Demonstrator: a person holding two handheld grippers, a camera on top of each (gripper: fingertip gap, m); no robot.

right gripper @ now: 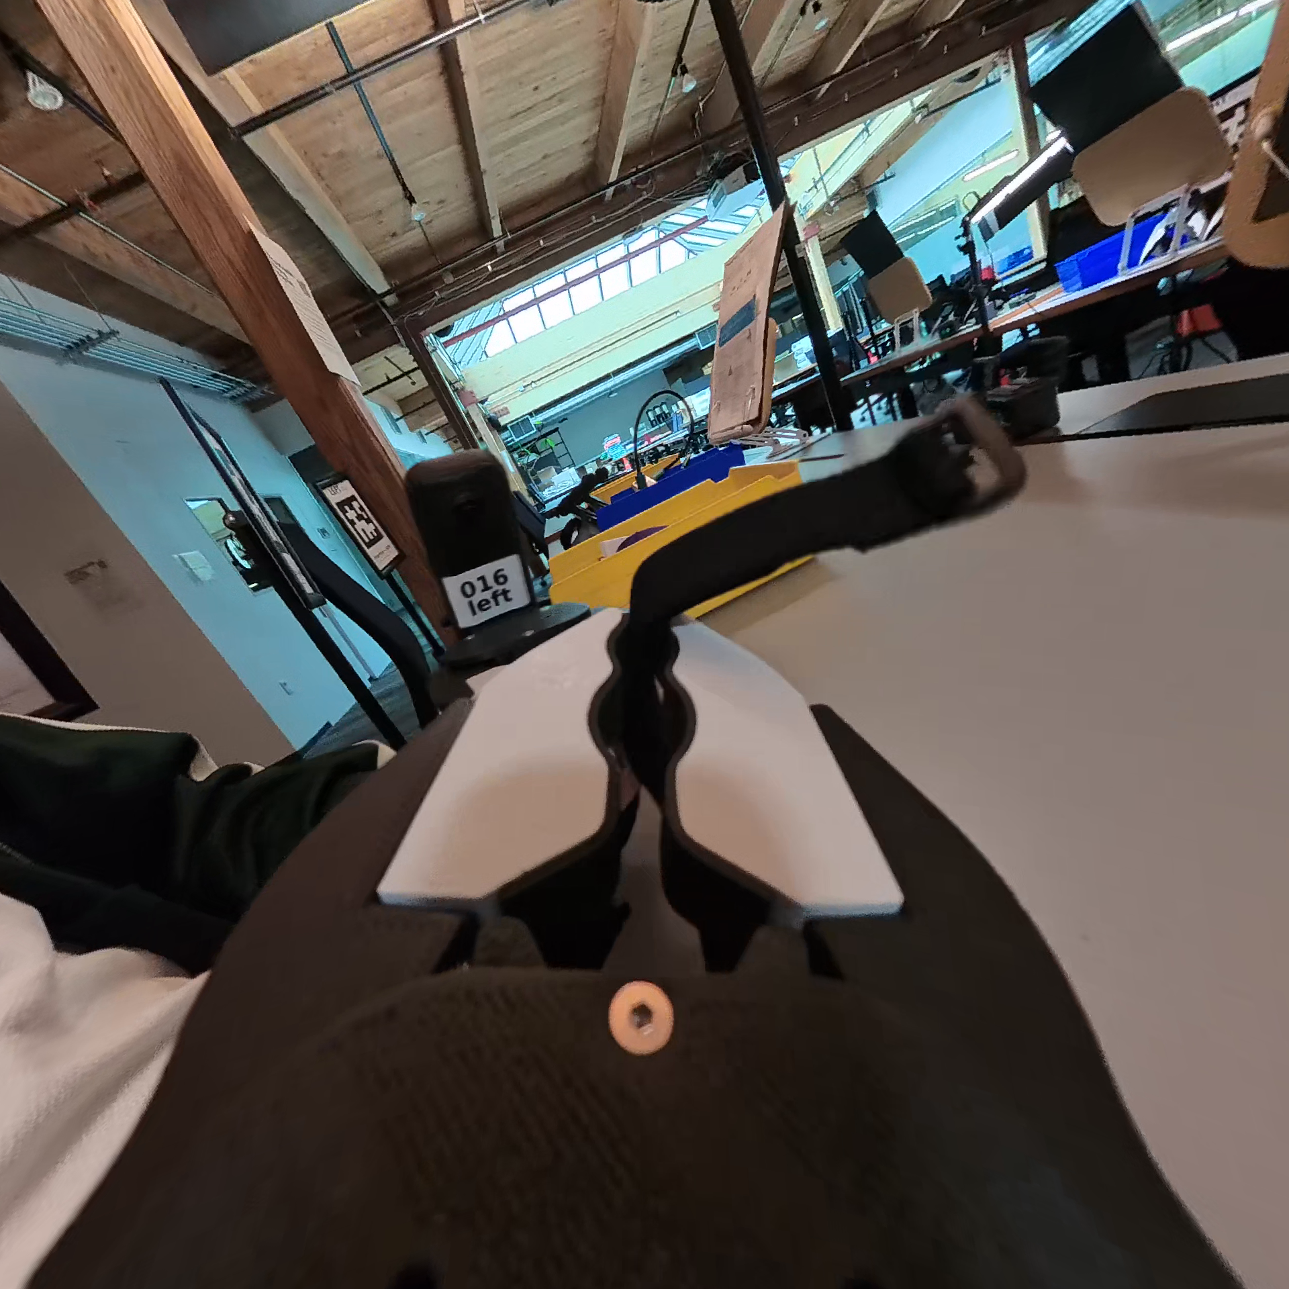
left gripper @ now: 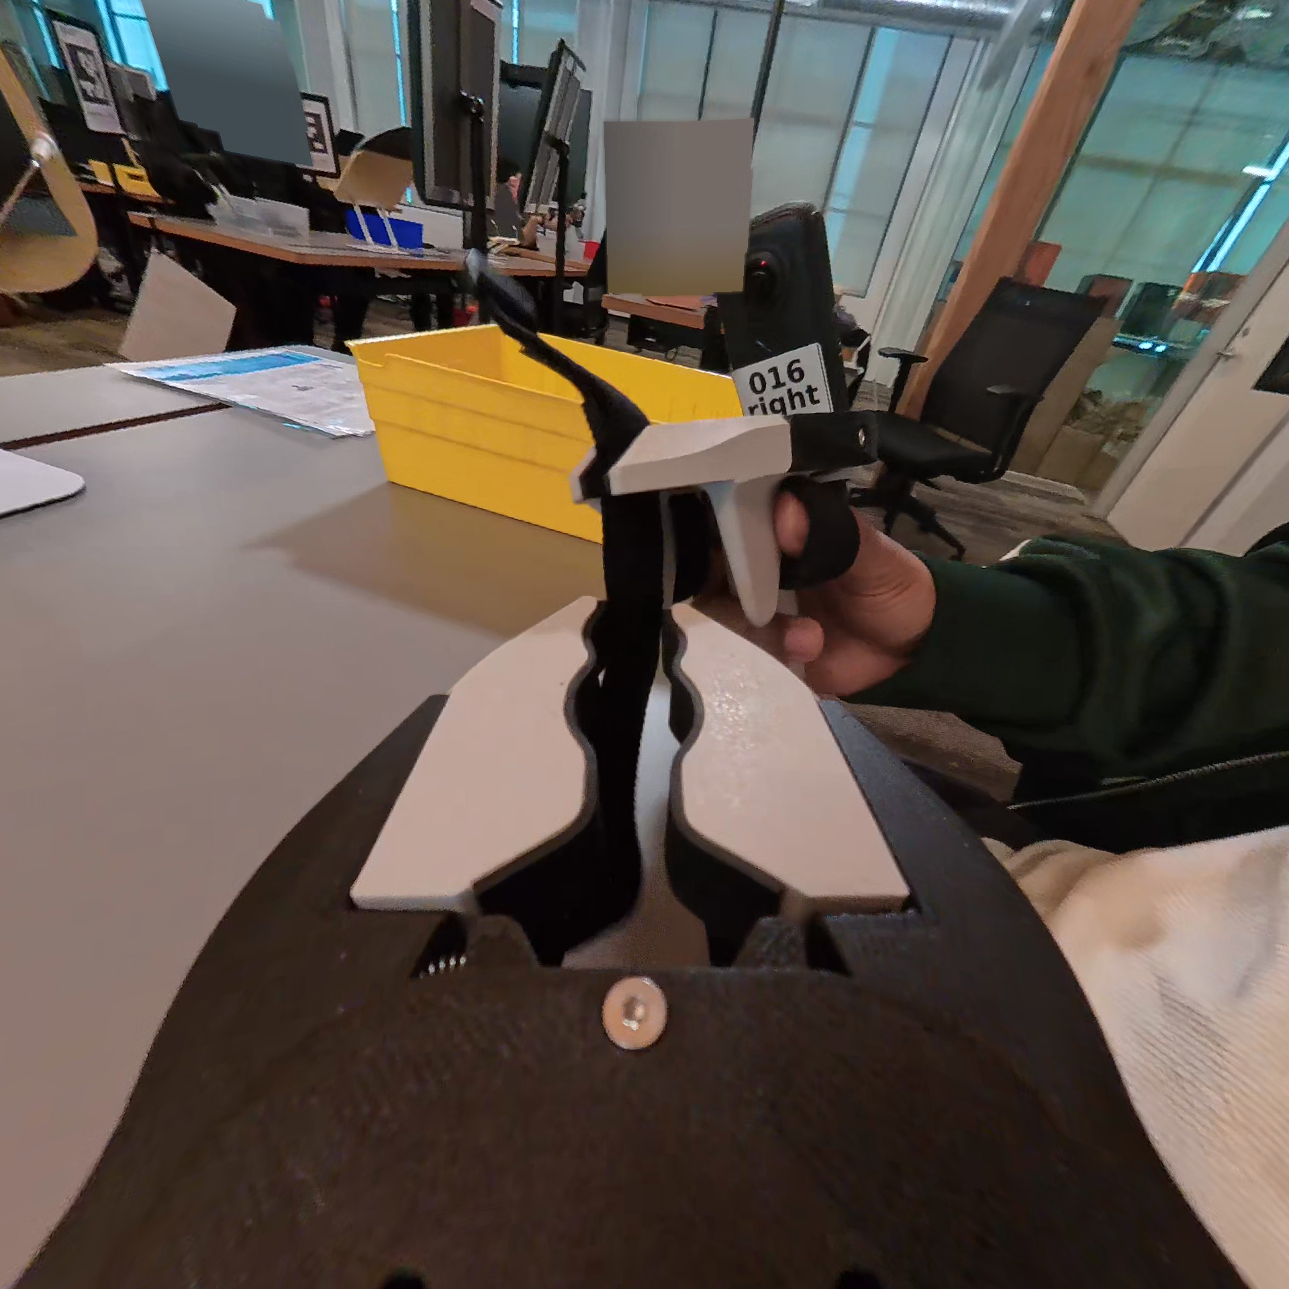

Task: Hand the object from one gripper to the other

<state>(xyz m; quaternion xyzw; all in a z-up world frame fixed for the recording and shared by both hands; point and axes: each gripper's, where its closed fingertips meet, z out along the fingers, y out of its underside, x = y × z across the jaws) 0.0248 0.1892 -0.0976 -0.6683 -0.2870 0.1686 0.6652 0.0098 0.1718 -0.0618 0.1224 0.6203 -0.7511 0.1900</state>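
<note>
Your left tool (left gripper: 631,669) sits nearly closed around the black strap (left gripper: 624,558), which runs up between its fingers. Just above, your right tool (right gripper: 645,669) is clamped on the same strap, whose buckle end (right gripper: 969,460) trails forward over the counter (left gripper: 209,558), yellow bin (left gripper: 474,432) beyond.

The strap's (left gripper: 621,558) far end blurred out in both views, its lower part ran hidden between the left gripper's (left gripper: 631,669) fingers, and the right gripper's (right gripper: 645,669) tips covered its middle, while the bin's (left gripper: 474,418) inside stayed unseen.
</note>
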